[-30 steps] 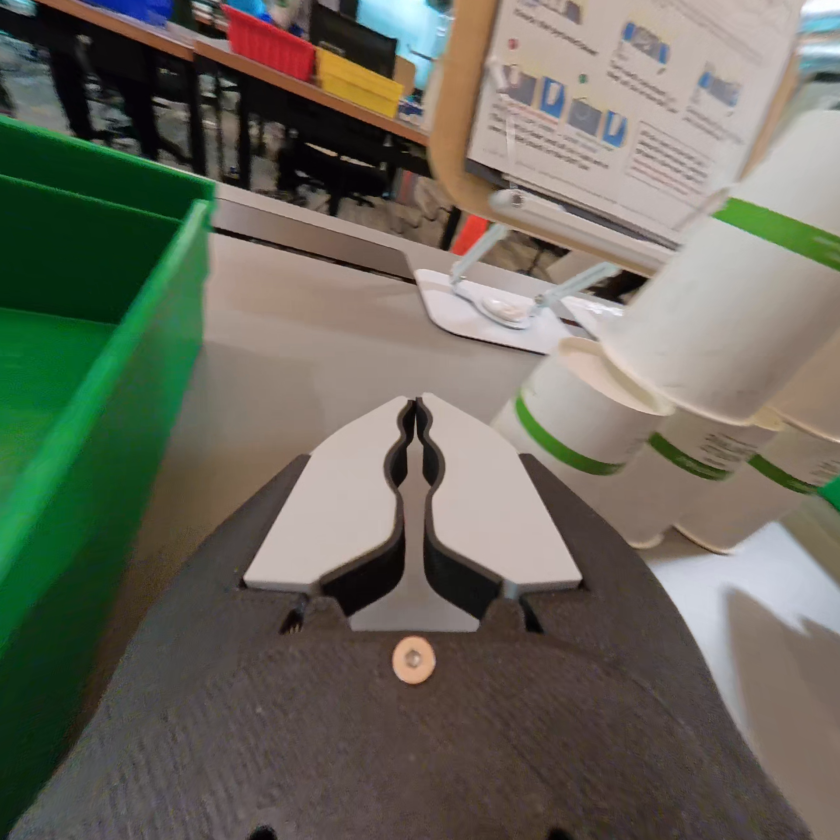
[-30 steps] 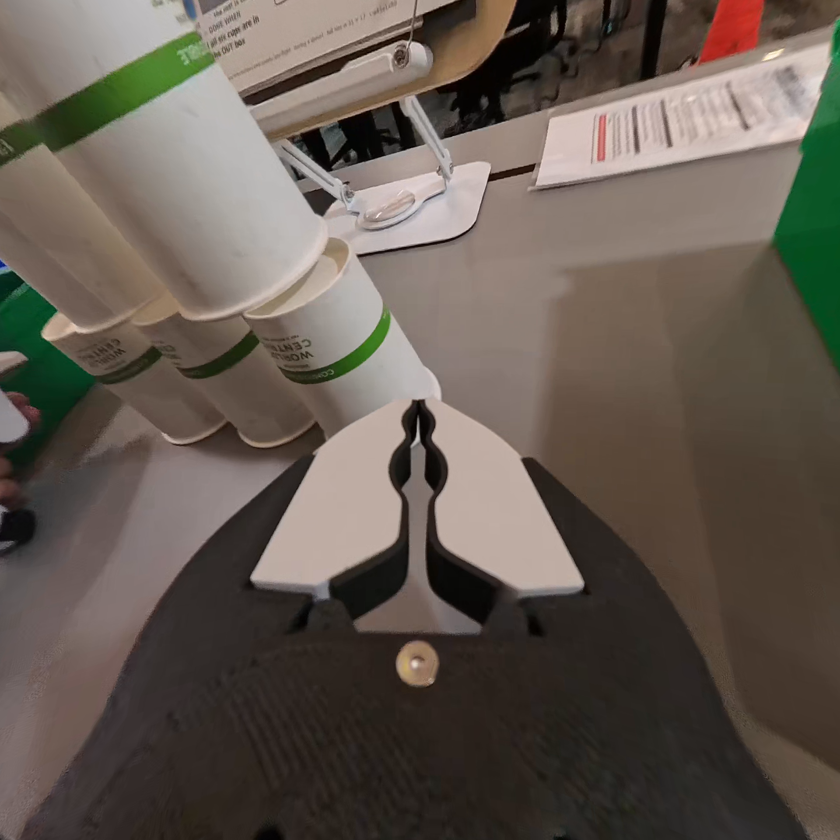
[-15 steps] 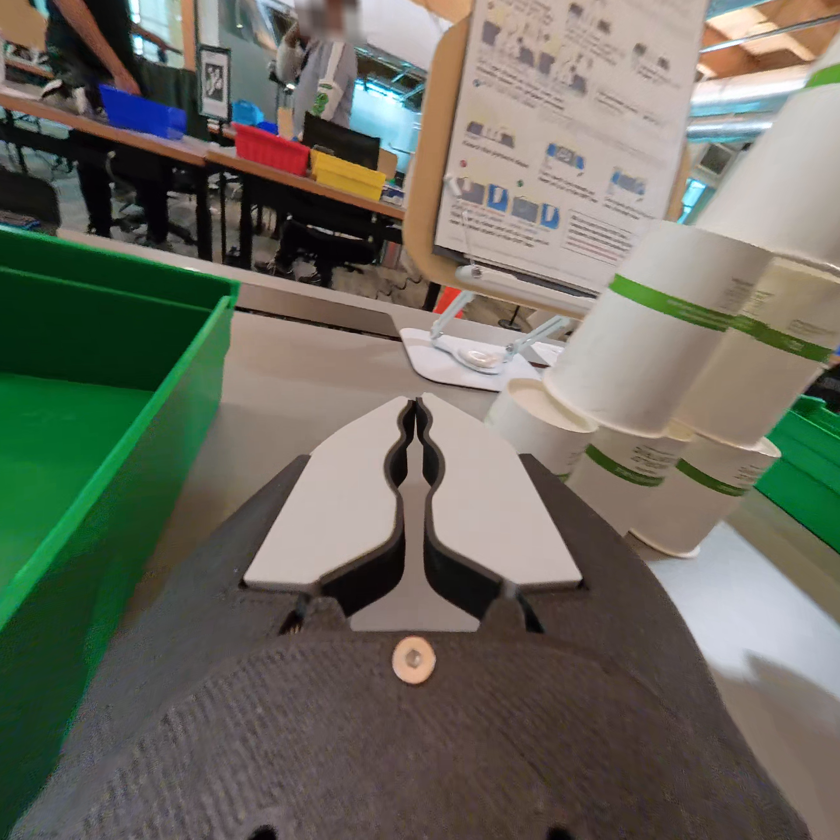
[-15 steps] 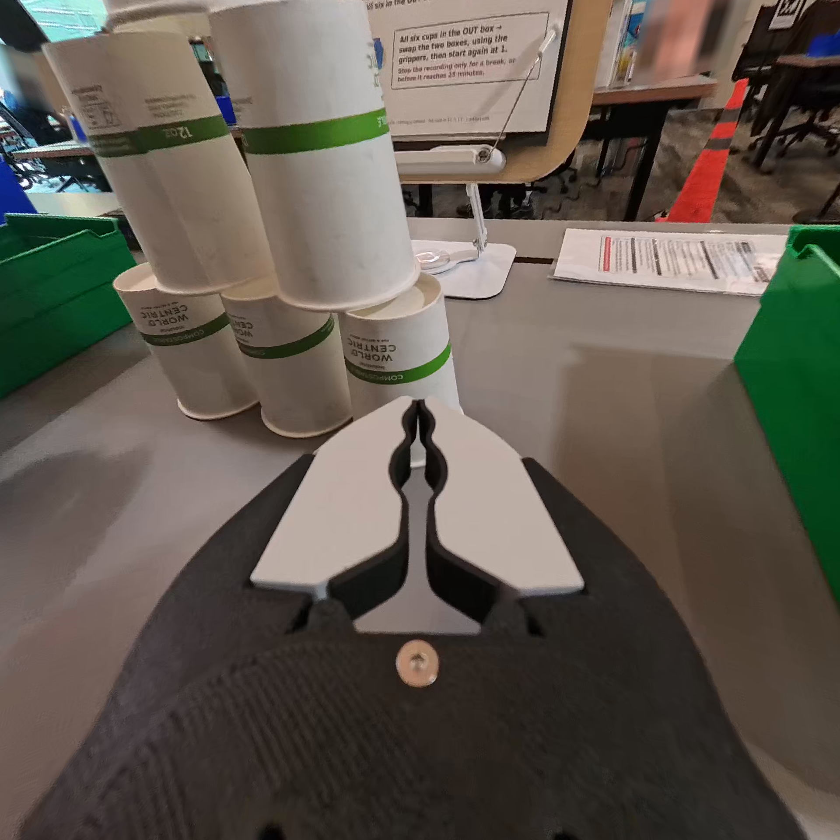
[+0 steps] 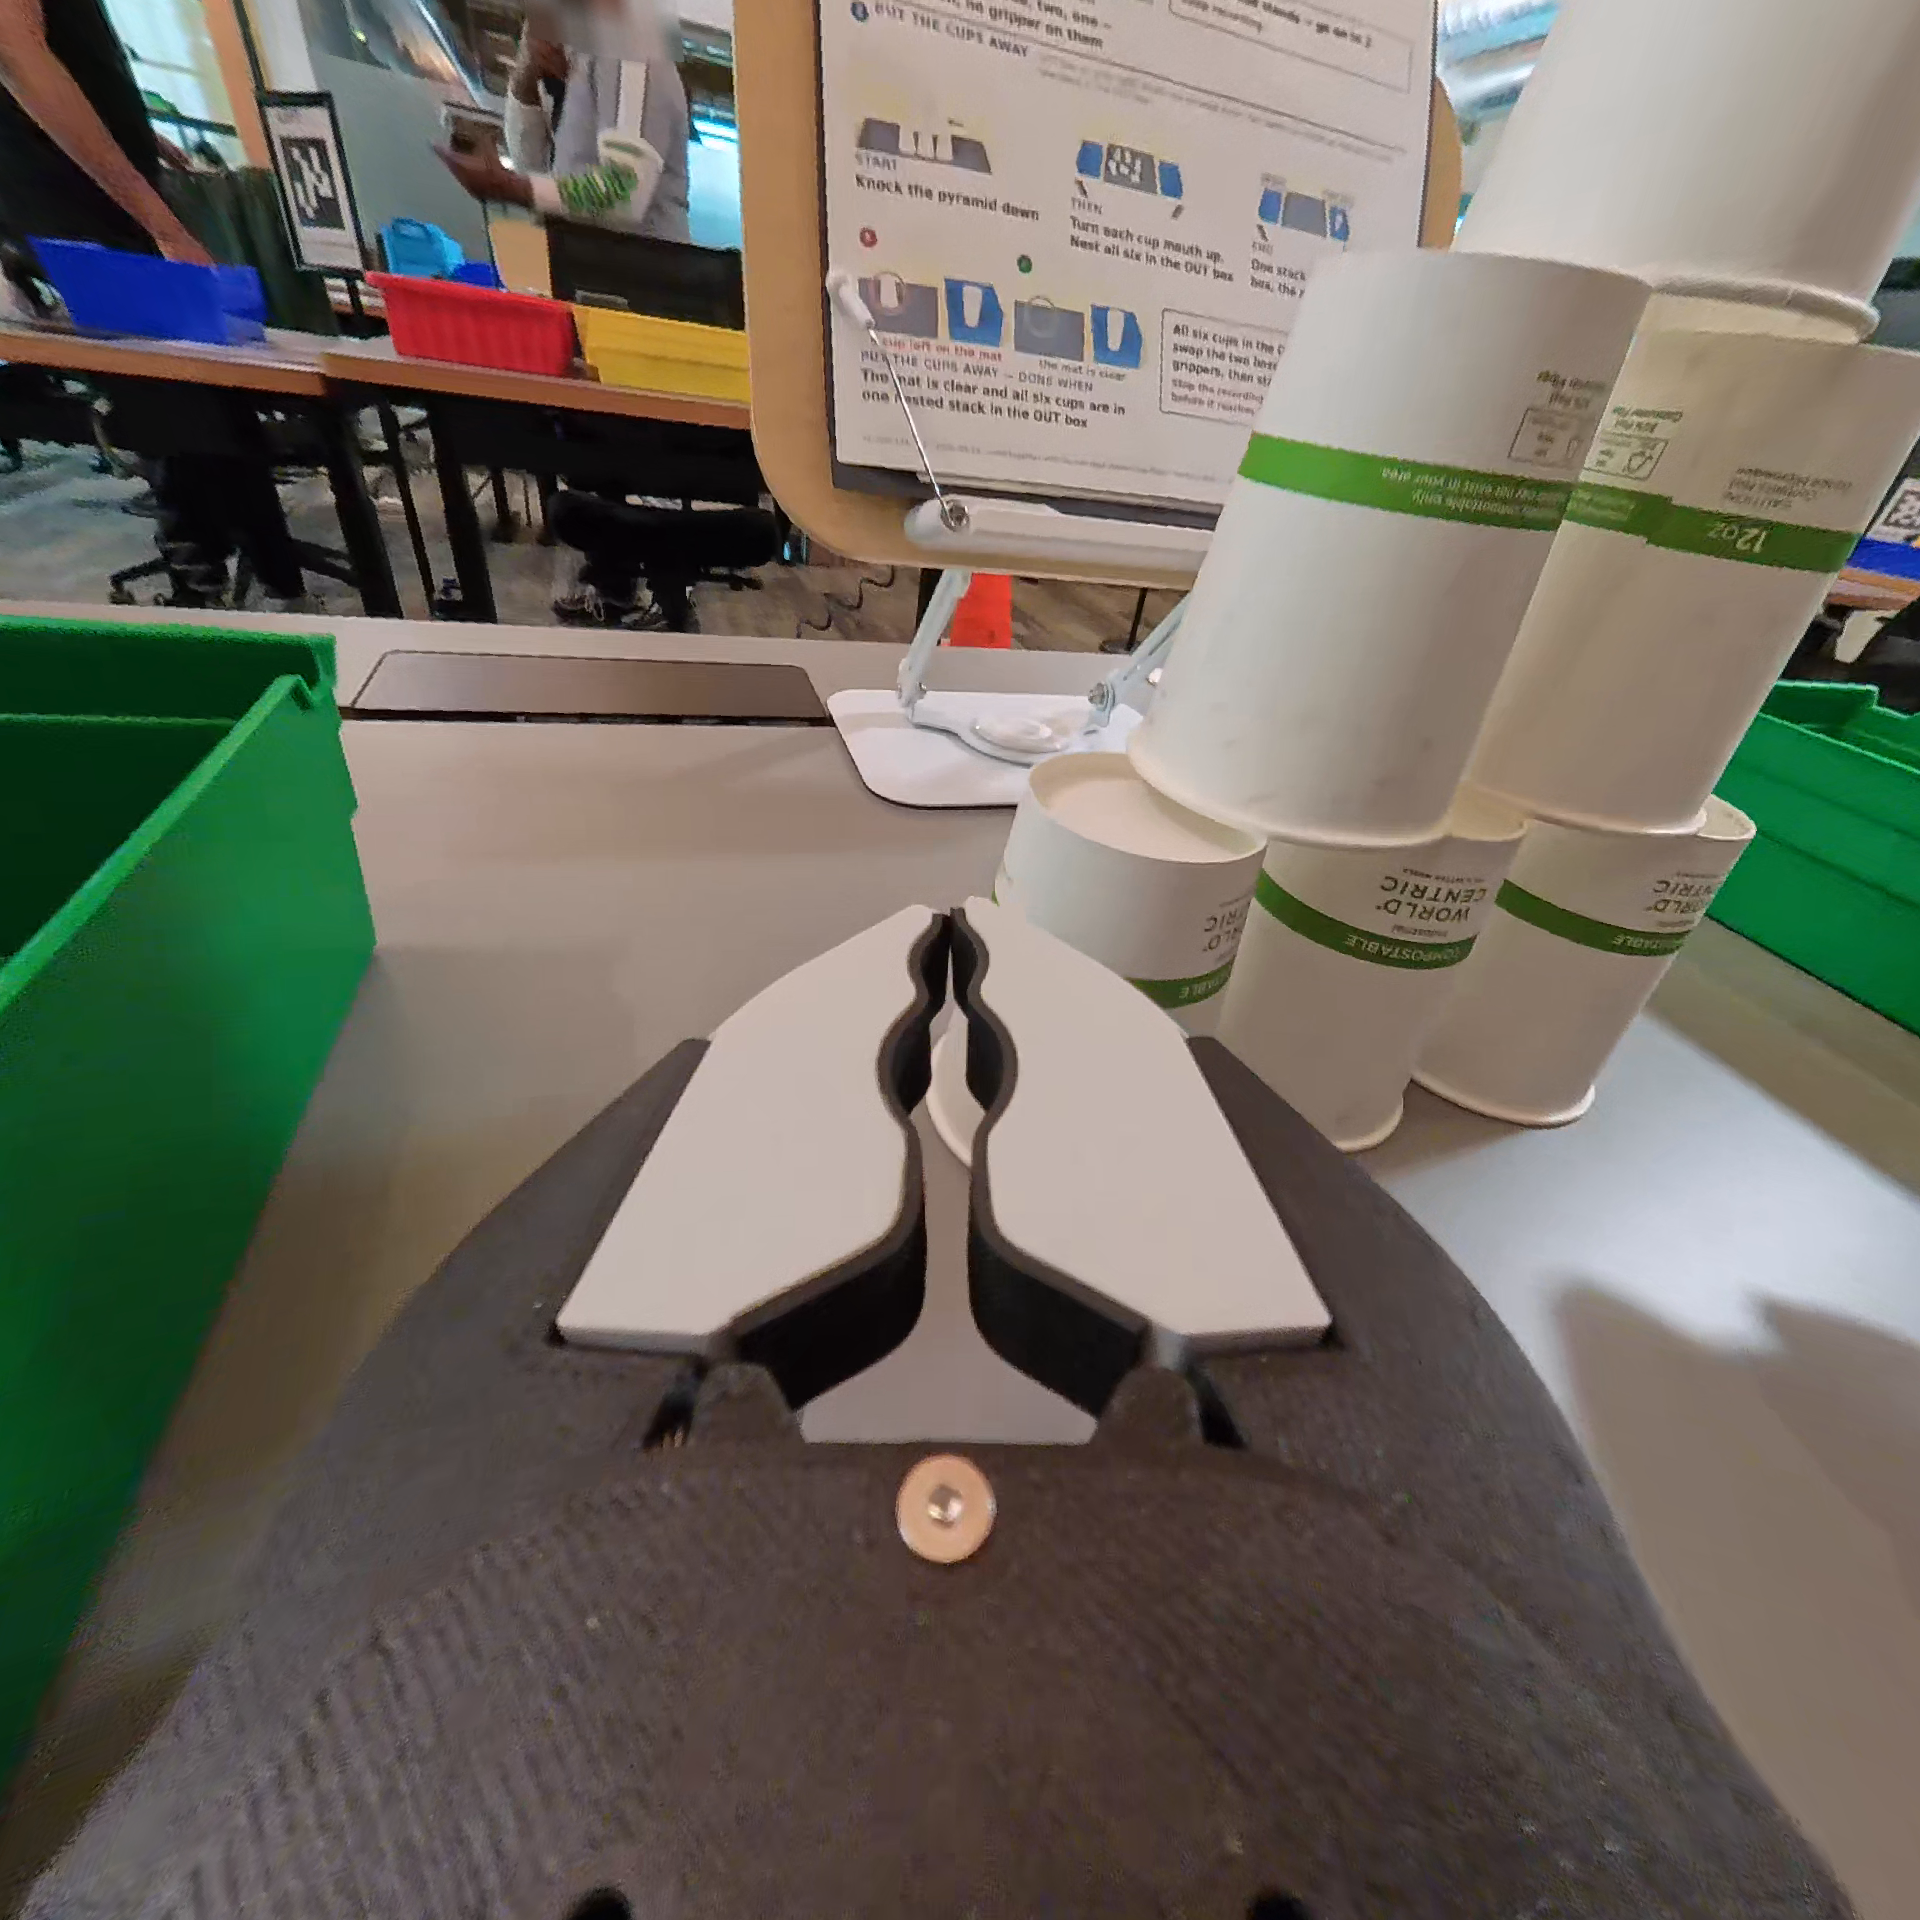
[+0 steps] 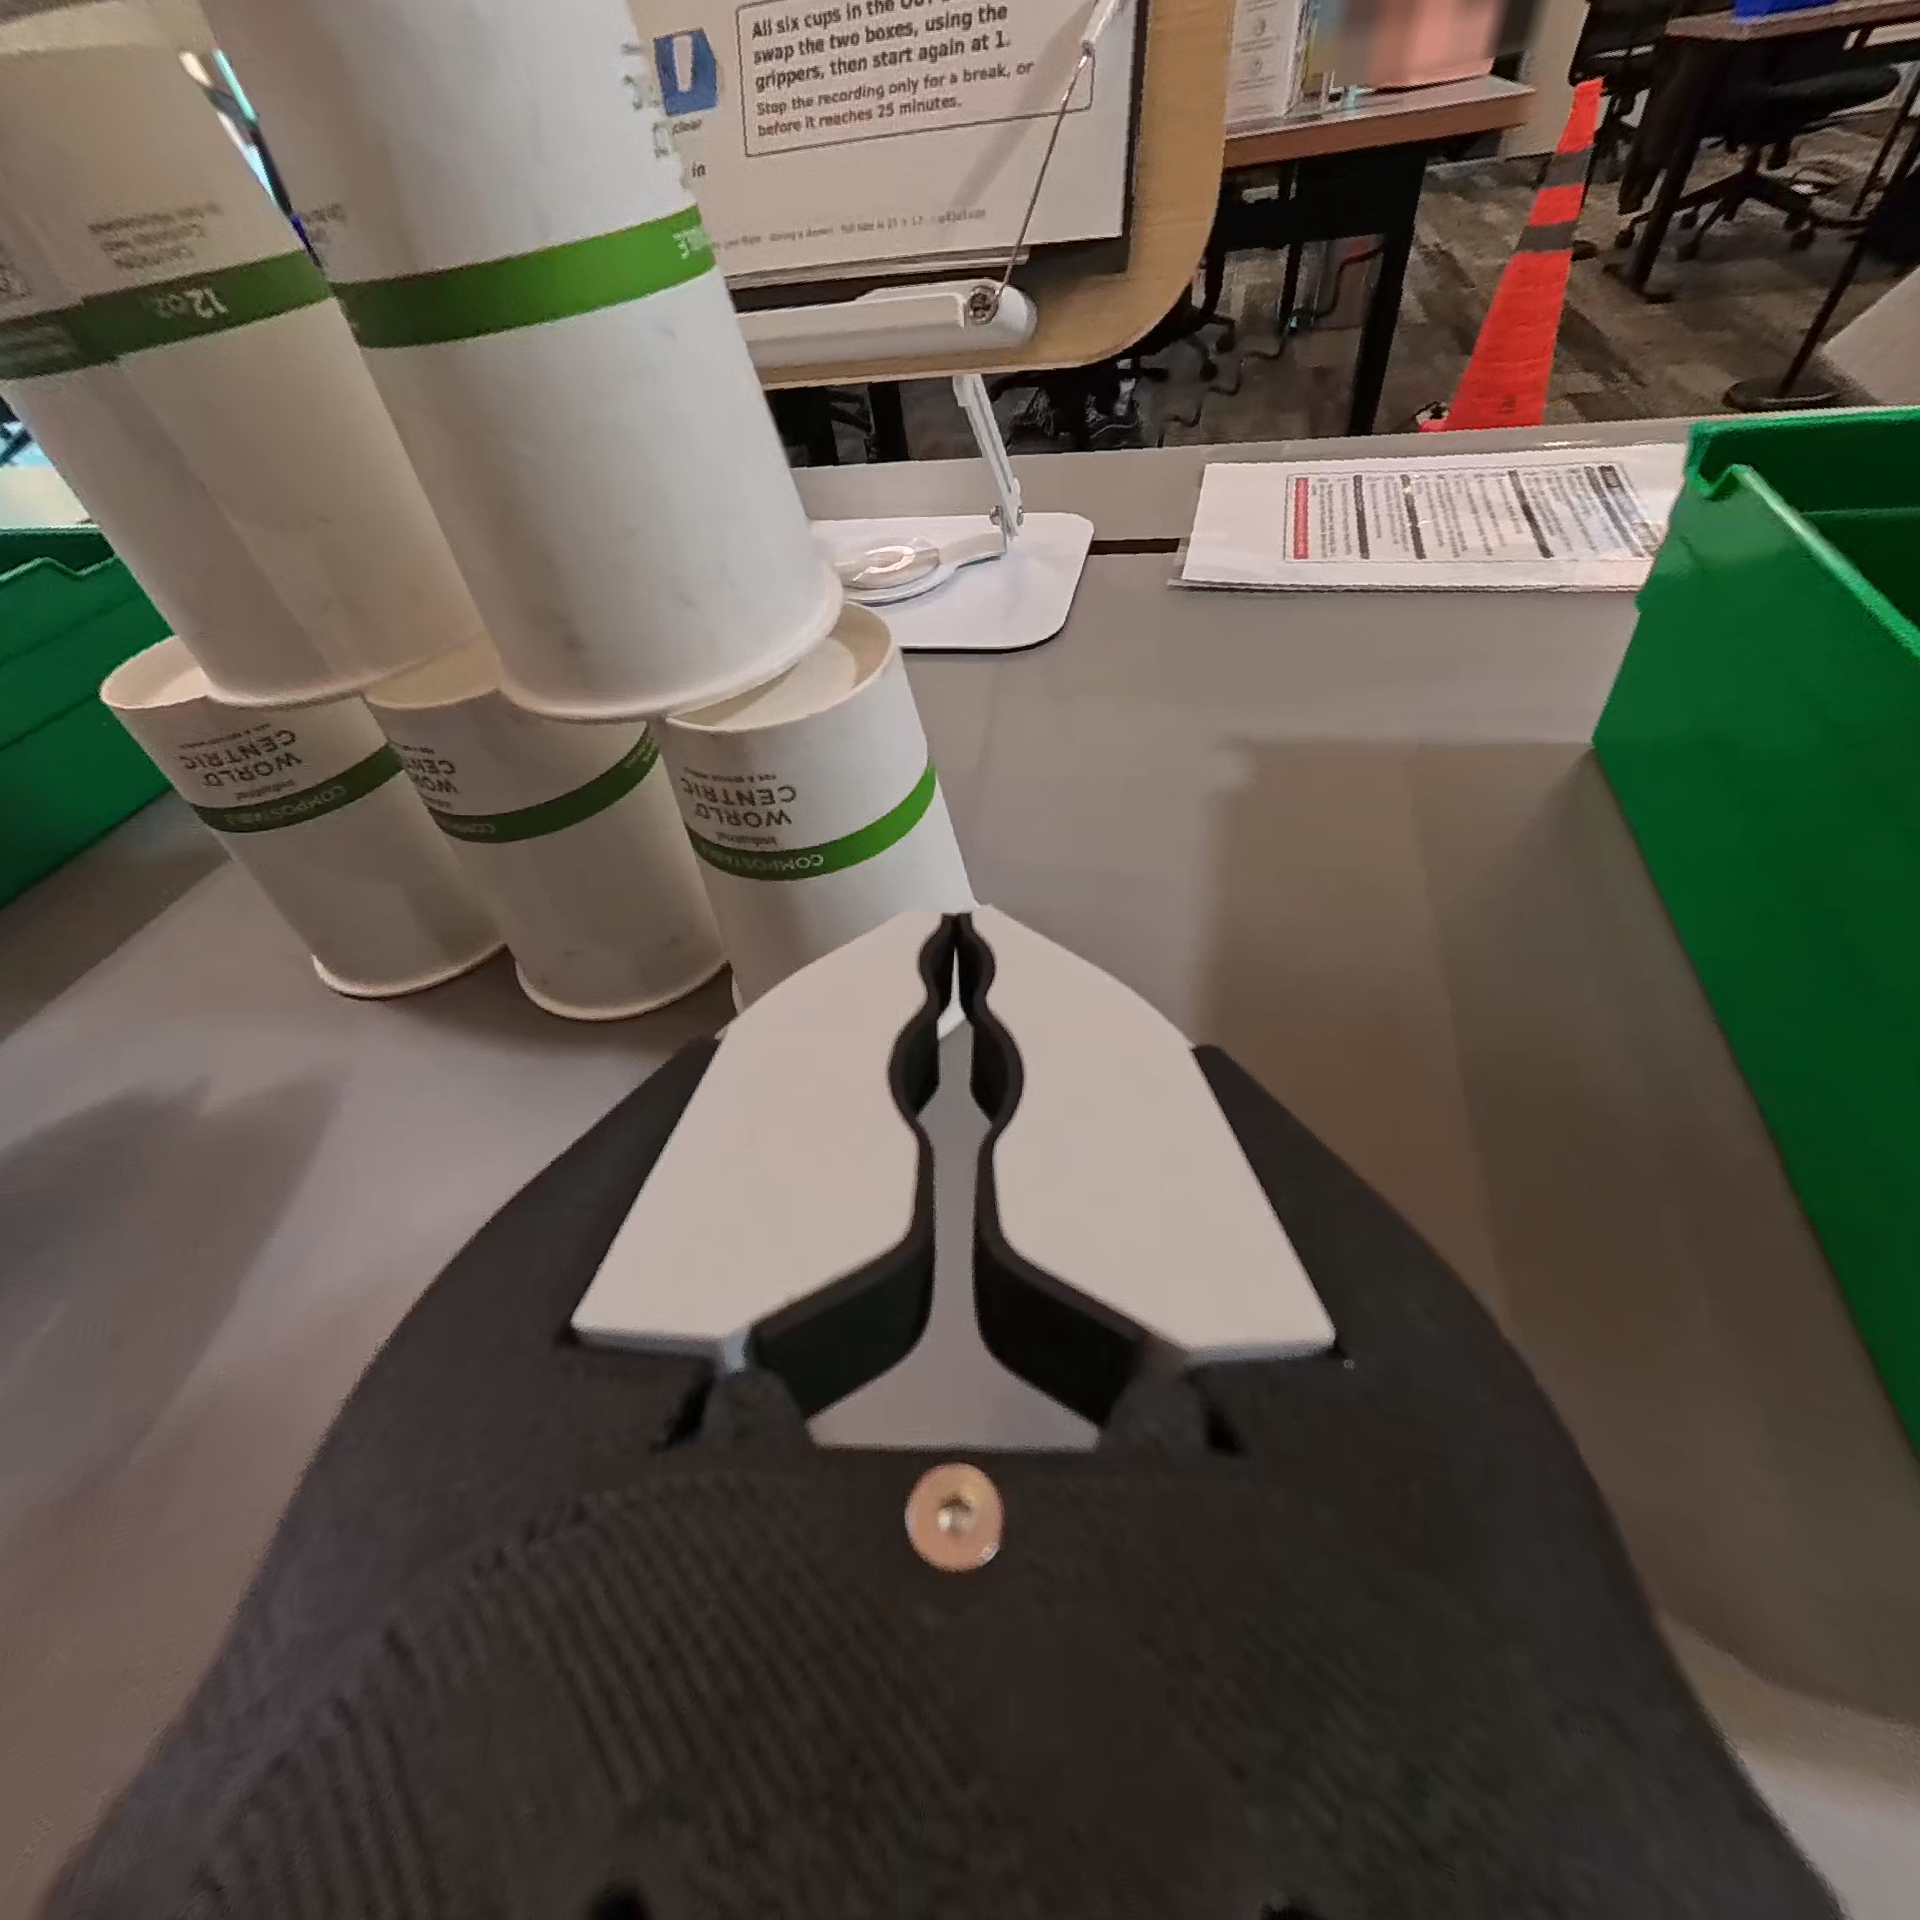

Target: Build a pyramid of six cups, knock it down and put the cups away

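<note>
On the grey table (image 5: 644, 894) sits a pyramid of white paper cups with green bands, all mouth-down: three in the bottom row, two above, one on top, only partly in frame.

Left gripper (image 5: 951, 920): jaws pressed together, holding nothing, tips just beside the left-end bottom cup (image 5: 1117, 914), low by its base. Contact? Can't tell. Green bin (image 5: 156, 987) close on its left.

Right gripper (image 6: 954, 923): also closed and empty, tips just beside the right-end bottom cup (image 6: 821, 831), again low. Second green bin (image 6: 1766, 831) to its right, printed sheet (image 6: 1423, 525) behind, clipboard stand (image 6: 966, 582) behind the cups.

The second-row cup (image 5: 1371, 582) looks tilted in both views, rim overhanging the left-end one, though wide-angle lens may exaggerate it.

Judgement: both tools flank the bottom row from opposite ends. Any touch here carries up the stack, so keep both tools level, move slowly and evenly, and clear of the bins.
</note>
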`<state>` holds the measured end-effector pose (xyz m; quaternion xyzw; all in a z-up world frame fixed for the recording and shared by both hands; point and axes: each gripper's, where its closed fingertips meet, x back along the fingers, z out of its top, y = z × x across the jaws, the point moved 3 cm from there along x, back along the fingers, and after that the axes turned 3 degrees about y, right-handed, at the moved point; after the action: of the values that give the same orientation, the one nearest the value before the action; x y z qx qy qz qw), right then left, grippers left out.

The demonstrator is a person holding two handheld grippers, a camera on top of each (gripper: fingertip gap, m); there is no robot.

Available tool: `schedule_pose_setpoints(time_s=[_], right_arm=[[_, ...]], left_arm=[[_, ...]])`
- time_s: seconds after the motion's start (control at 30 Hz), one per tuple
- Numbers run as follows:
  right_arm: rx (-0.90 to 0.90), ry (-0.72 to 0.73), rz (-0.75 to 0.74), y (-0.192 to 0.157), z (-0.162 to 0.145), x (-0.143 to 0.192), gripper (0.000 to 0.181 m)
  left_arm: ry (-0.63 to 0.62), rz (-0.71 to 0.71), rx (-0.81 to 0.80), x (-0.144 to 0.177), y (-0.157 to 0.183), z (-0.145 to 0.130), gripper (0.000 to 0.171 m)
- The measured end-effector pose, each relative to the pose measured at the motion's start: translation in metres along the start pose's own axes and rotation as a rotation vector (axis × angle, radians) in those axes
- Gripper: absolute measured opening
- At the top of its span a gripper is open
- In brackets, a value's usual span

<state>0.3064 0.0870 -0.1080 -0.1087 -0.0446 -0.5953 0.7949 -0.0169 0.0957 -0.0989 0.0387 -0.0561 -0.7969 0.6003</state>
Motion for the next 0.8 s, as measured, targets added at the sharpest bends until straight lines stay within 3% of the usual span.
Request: schedule_pose_setpoints(time_s=[0.4,0.8], right_arm=[[0.127,0.112,-0.021,-0.011,0.018,-0.004,0.0],[-0.018,-0.006,-0.026,0.014,0.003,-0.011,0.0]], left_arm=[[0.0,-0.051,0.08,0.029,0.011,0.008,0.0],[-0.109,-0.109,0.09,0.014,0.017,-0.014,0.001]])
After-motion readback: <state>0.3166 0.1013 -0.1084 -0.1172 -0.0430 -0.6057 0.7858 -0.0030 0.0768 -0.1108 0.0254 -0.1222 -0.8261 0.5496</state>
